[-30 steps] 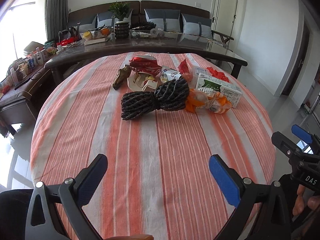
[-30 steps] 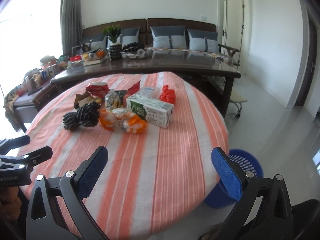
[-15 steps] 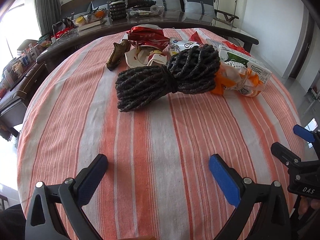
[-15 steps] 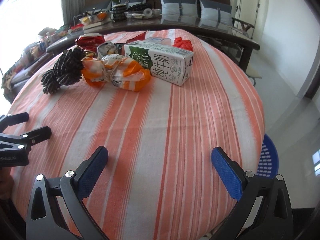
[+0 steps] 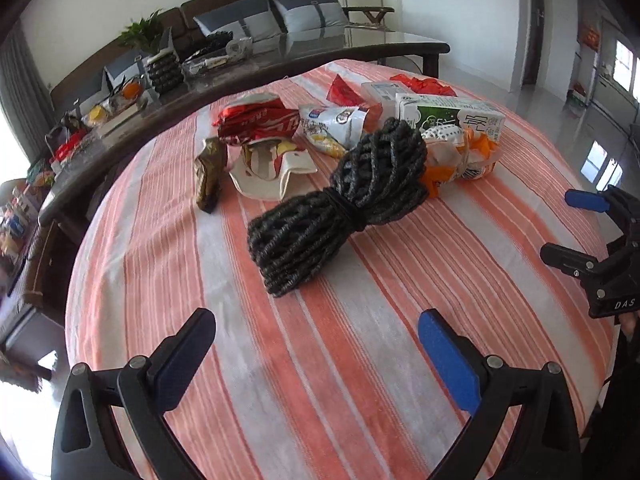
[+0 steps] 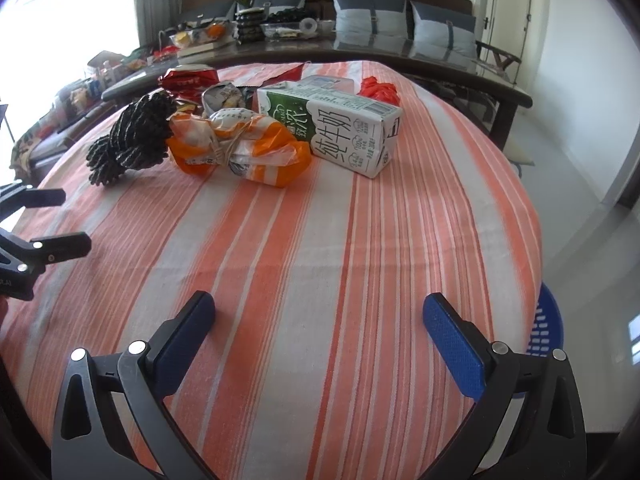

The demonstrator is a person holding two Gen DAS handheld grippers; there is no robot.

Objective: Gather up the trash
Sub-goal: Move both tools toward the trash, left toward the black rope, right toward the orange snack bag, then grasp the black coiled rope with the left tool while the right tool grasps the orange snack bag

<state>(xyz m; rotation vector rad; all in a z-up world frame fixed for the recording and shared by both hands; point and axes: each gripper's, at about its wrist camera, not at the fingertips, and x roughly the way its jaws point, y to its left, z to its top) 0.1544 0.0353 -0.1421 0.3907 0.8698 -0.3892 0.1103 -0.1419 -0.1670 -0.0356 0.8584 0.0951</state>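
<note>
Both tools, left tool [image 5: 316, 340] and right tool [image 6: 320, 324], hung wide apart near the counter's [image 6: 360, 240] front edge, with the trash pile [image 6: 240, 148] well beyond toward the far edge.

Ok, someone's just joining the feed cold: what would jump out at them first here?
Probably the dark rope bundle lying in the middle of the orange-striped tablecloth, nearest the open left gripper. Right behind it sits the tied orange-and-white bag, resting against the green-and-white milk carton, with wrappers heaped further back. The open right gripper hovers over bare cloth, and a blue basket peeks out below the table's right edge.
</note>
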